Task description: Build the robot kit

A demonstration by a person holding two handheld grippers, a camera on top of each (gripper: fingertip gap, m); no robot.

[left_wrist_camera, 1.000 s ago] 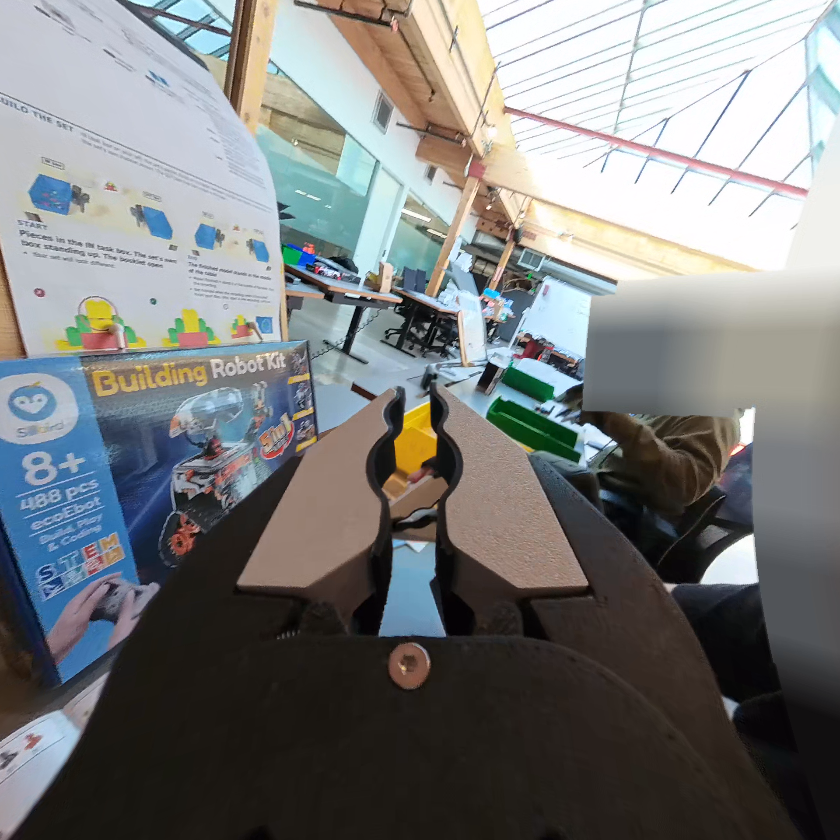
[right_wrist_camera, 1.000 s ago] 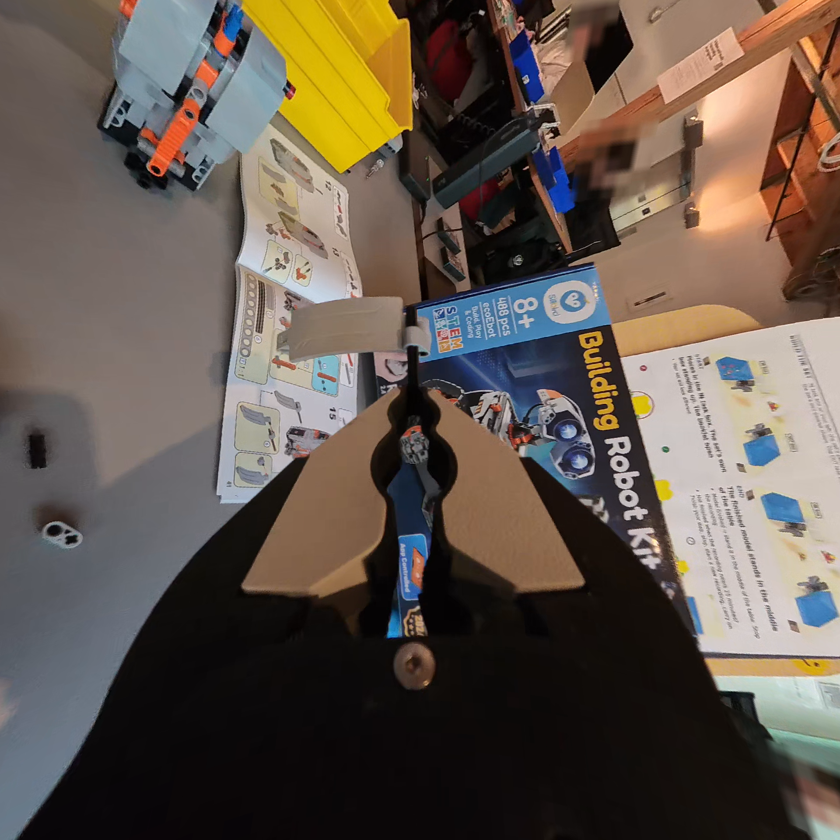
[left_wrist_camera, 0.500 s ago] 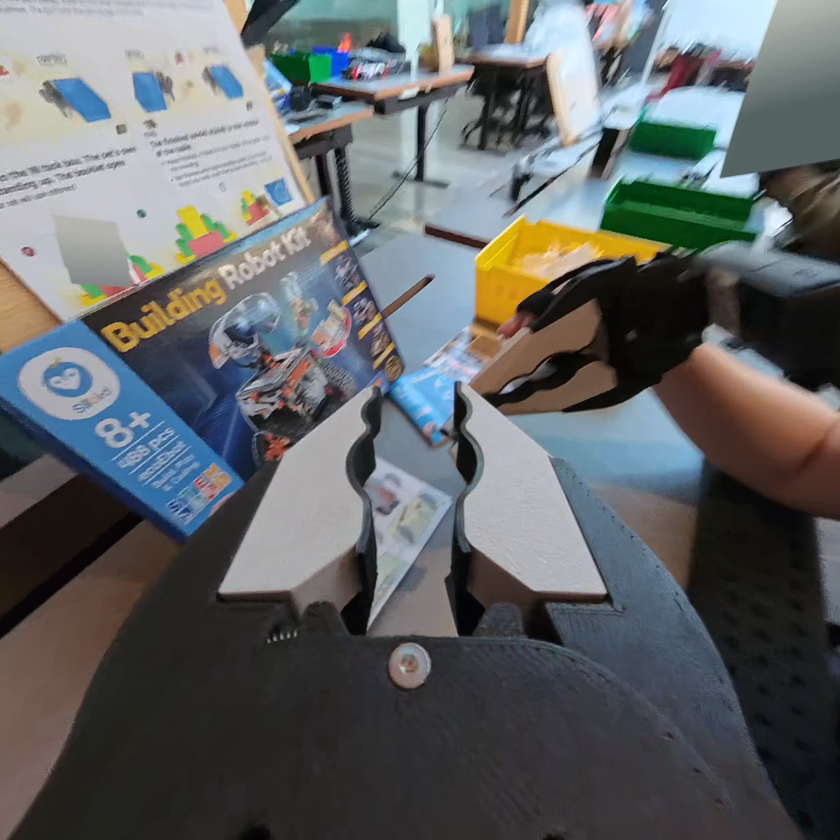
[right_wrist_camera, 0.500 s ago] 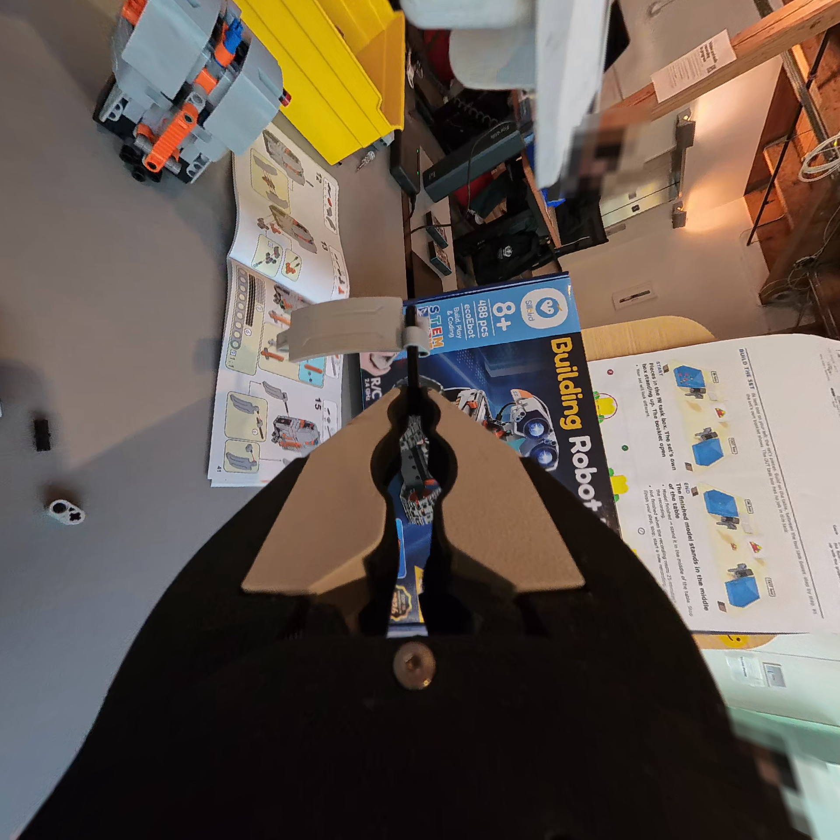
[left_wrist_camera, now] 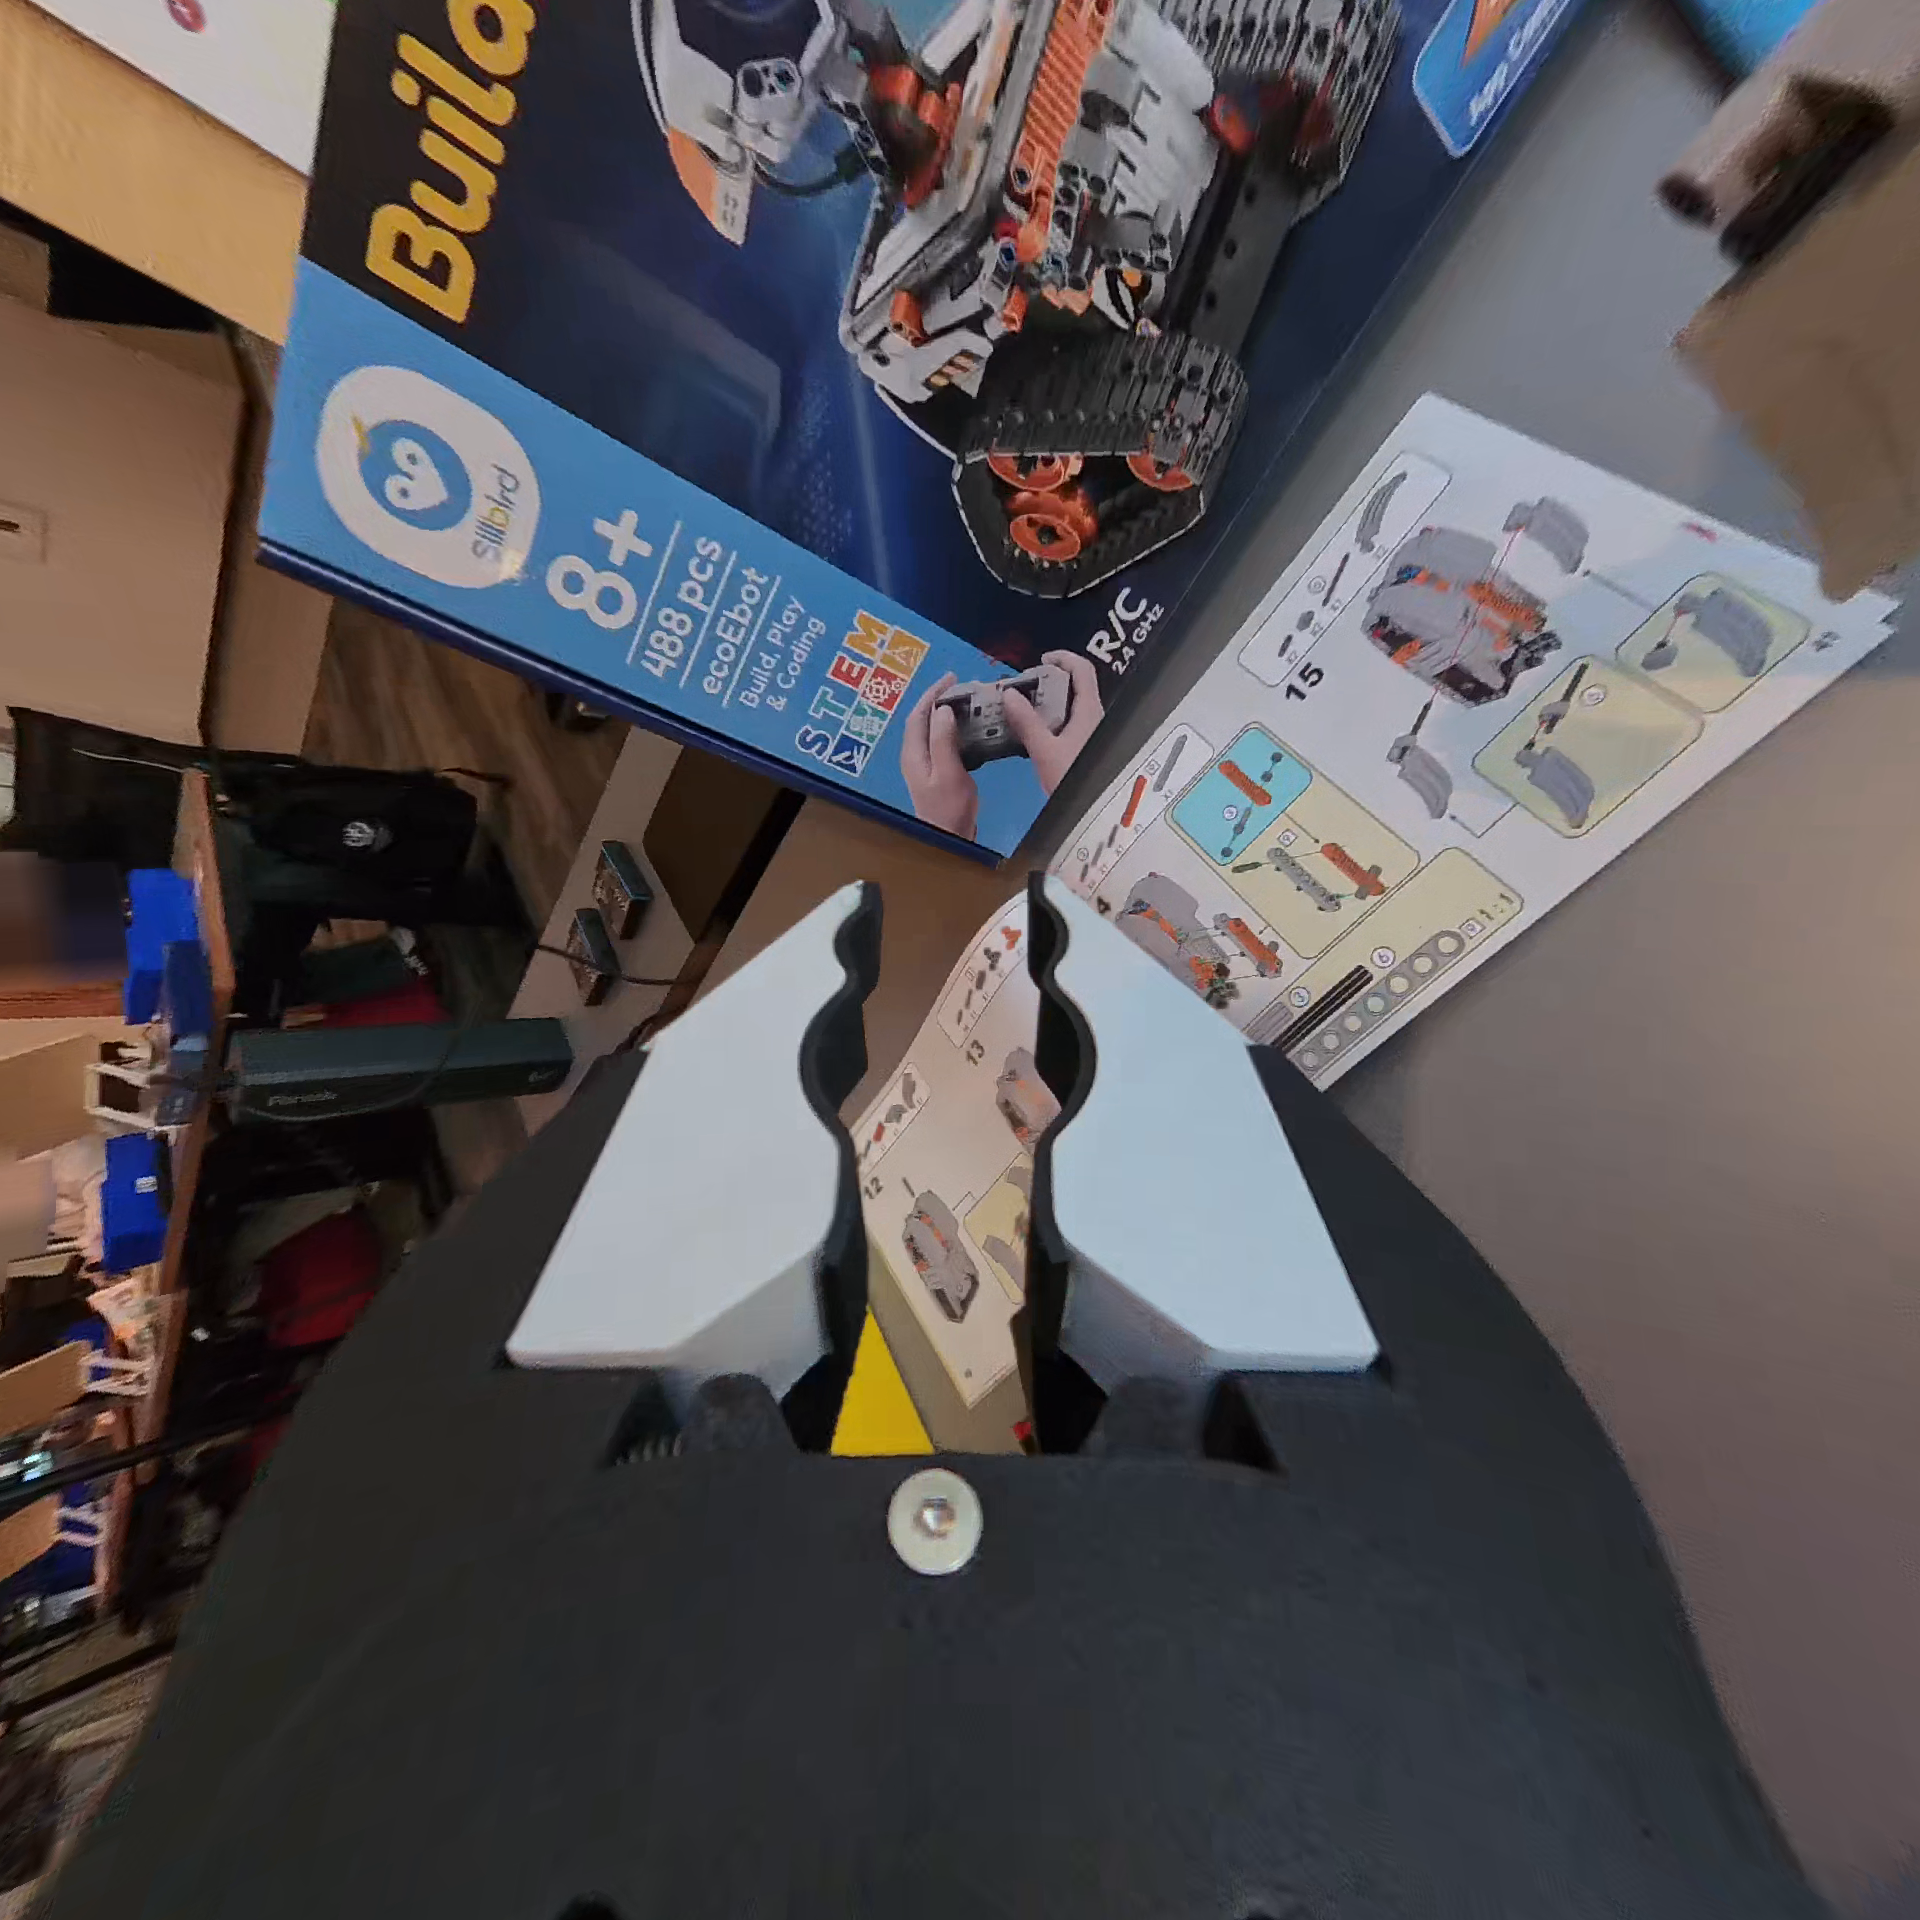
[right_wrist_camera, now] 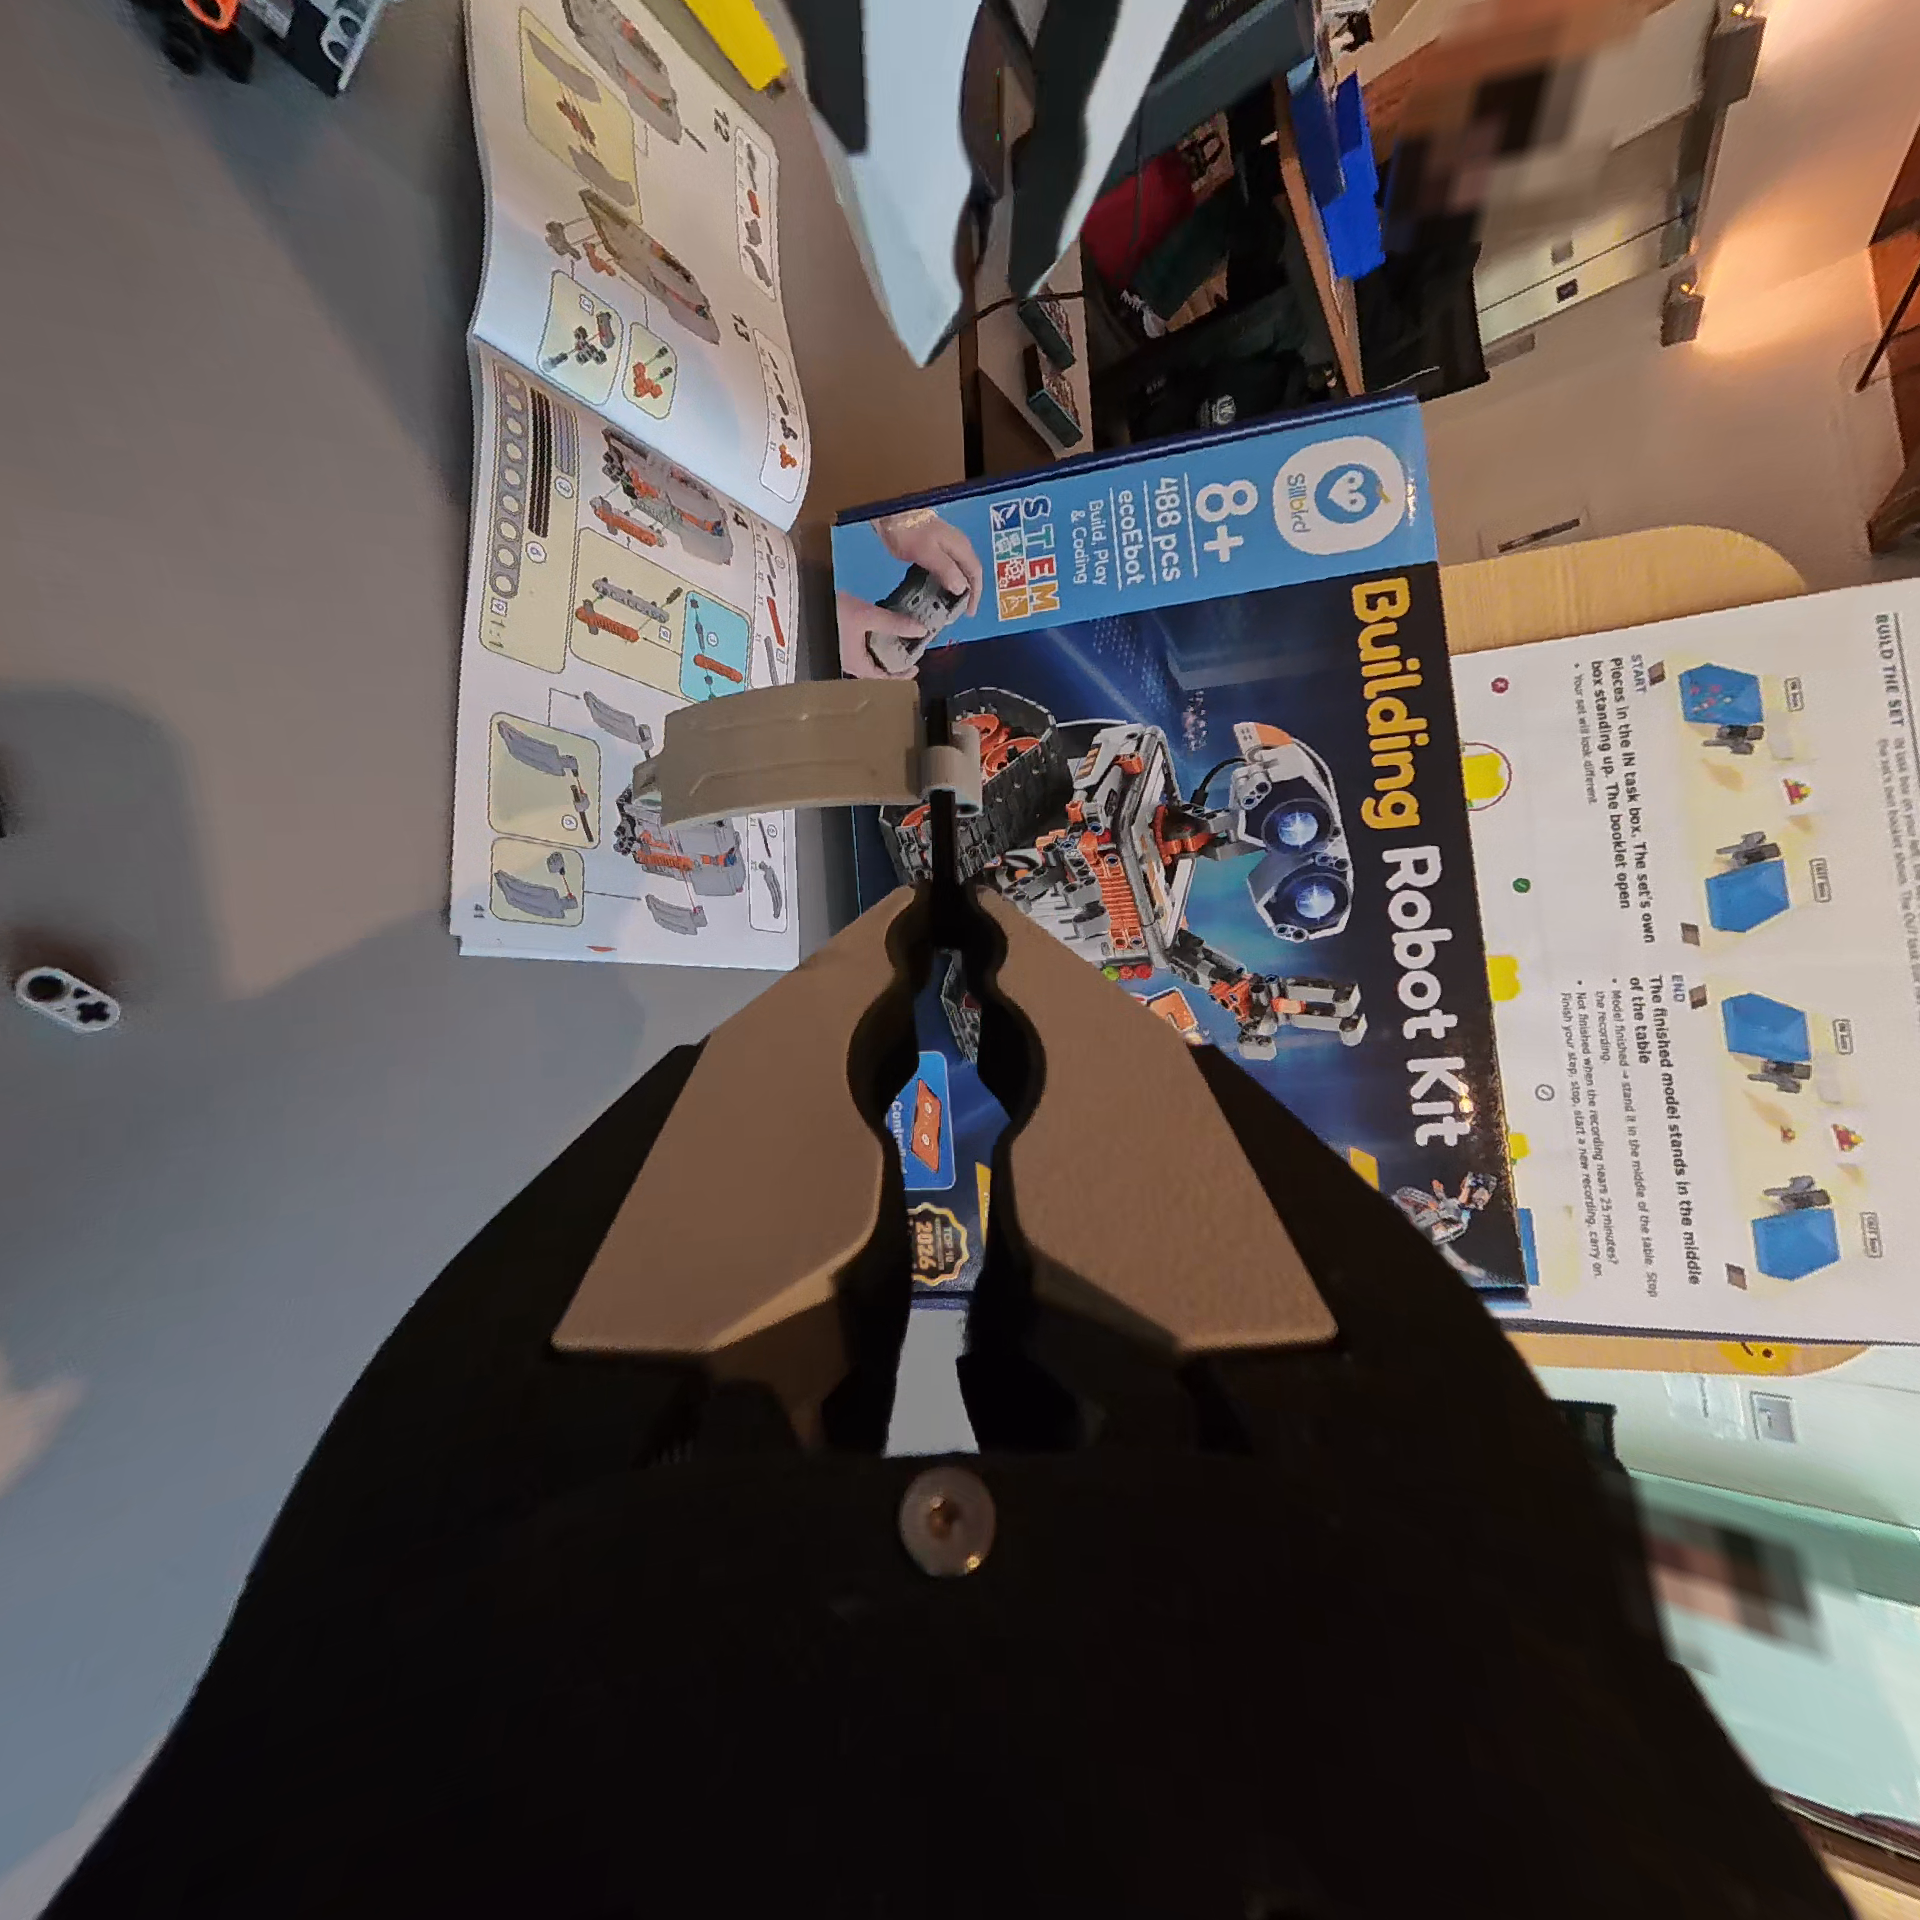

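Note:
My right gripper (right_wrist_camera: 943, 896) is shut on a thin black axle (right_wrist_camera: 940, 831) that carries a grey curved panel (right_wrist_camera: 790, 764) at its top end. It holds them in the air above the open instruction booklet (right_wrist_camera: 623, 623) and the blue robot kit box (right_wrist_camera: 1195, 831). My left gripper (left_wrist_camera: 951, 899) is open and empty, above the near pages of the booklet (left_wrist_camera: 1455, 748), next to the box (left_wrist_camera: 727, 416). The right gripper shows blurred at the top right of the left wrist view (left_wrist_camera: 1818, 312).
A small white connector piece (right_wrist_camera: 68, 997) lies on the grey table (right_wrist_camera: 260, 1143) at the left. A partly built grey and orange model (right_wrist_camera: 260, 26) and a yellow bin edge (right_wrist_camera: 738, 42) are at the top. A printed sheet (right_wrist_camera: 1714, 935) stands behind the box. My right fingertips sit around 15 cm from my left ones. Measured from the fingertips, the small white connector piece (right_wrist_camera: 68, 997) is 15 cm or so from the right gripper and 25 cm from the left.
My left gripper has swung down from facing the room to facing the booklet and box, and its jaws have widened. My right gripper, still holding the axle and panel, has moved towards the booklet and box.

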